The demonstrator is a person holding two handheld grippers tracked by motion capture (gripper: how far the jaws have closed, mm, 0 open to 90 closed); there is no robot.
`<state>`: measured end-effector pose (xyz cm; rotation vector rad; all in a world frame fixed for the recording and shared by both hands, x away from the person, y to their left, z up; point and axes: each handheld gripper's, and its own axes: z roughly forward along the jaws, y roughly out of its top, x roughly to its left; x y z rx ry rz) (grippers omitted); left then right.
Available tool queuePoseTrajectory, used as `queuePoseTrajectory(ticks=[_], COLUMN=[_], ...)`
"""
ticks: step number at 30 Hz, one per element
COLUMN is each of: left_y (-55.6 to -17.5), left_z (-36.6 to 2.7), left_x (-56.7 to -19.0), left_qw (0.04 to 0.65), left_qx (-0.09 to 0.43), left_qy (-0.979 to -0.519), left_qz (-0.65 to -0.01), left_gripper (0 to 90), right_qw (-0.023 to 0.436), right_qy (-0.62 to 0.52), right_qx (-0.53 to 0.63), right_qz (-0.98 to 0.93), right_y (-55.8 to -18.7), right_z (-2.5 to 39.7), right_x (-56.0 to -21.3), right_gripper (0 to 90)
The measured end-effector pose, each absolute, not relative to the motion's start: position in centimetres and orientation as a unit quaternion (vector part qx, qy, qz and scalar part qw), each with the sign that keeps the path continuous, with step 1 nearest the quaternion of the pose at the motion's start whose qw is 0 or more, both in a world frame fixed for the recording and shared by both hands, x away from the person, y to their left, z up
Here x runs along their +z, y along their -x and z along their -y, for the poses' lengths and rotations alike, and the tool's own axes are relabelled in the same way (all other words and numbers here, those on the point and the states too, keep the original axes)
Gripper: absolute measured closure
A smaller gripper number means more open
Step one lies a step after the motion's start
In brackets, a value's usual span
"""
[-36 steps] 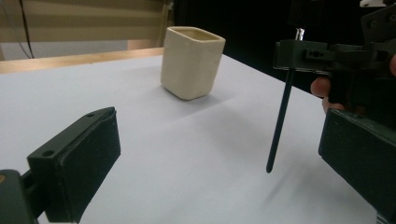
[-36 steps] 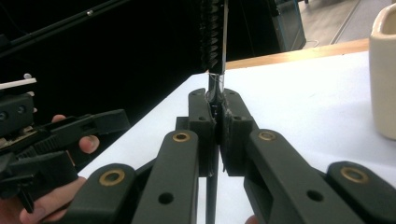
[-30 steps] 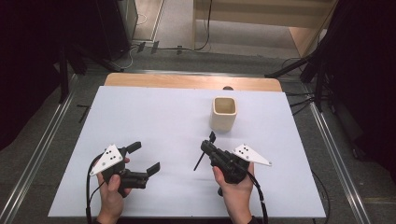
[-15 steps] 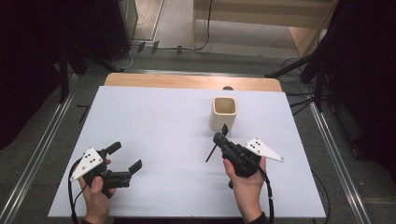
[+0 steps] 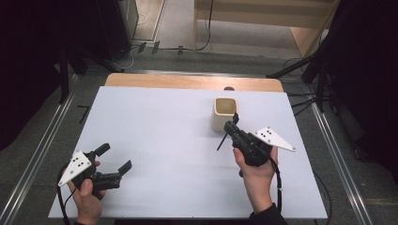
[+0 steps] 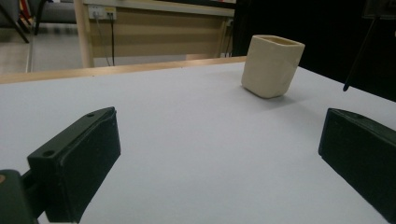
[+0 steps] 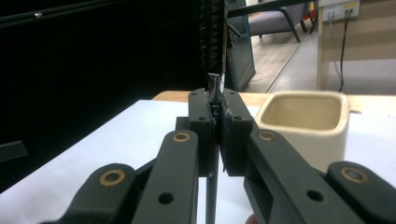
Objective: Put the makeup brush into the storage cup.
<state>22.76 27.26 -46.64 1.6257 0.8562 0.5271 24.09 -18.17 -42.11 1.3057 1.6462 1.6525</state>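
So the right gripper has its jaws clamped on a thin black brush, the bottle-cleaner kind with bristles at the top and a skinny handle poking out below. It's hovering just beside the cream cup, on the near side of it, and my guess is the brush is meant to go into the cup.

Tips for doing this bit well: the brush is gripped around its middle, so there's handle hanging under the jaws. Lift enough that the low end gets over the rim before moving across, or it'll knock the cup and maybe tip it, since the cup looks light and nothing is holding it. Line up over the middle of the opening, lower it straight down, and only let go once the tip is well inside.

The left gripper is way off at the near left corner of the desk, jaws wide open, holding nothing. Could be handy to bring it over and steady the cup.
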Motion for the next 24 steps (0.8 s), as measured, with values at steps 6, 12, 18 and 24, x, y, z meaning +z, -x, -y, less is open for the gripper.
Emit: queuePoseTrajectory(ticks=[6,12,18,24], left_y=[-22.8,-22.9,-22.9,-23.0], left_z=[-27.7,-28.3,-28.4,-28.5], left_x=[-46.9,-47.1,-47.2,-47.3], left_qw=[0.575,0.575,0.57,0.572], left_qx=[0.23,0.23,0.233,0.23], left_qy=[-0.692,-0.687,-0.691,-0.69], left_qz=[-0.37,-0.379,-0.378,-0.379], left_gripper=[0.0,0.0,0.0,0.0], right_qw=[0.245,0.264,0.275,0.282], right_qy=[-0.466,-0.463,-0.459,-0.454], right_qx=[0.605,0.604,0.602,0.602], right_qz=[-0.597,-0.593,-0.593,-0.593], right_y=[-25.0,-25.9,-26.8,-27.4], right_z=[18.7,19.1,19.3,19.3], right_x=[-41.2,-40.6,-40.3,-39.8], right_gripper=[86.2,86.2,86.2,86.2])
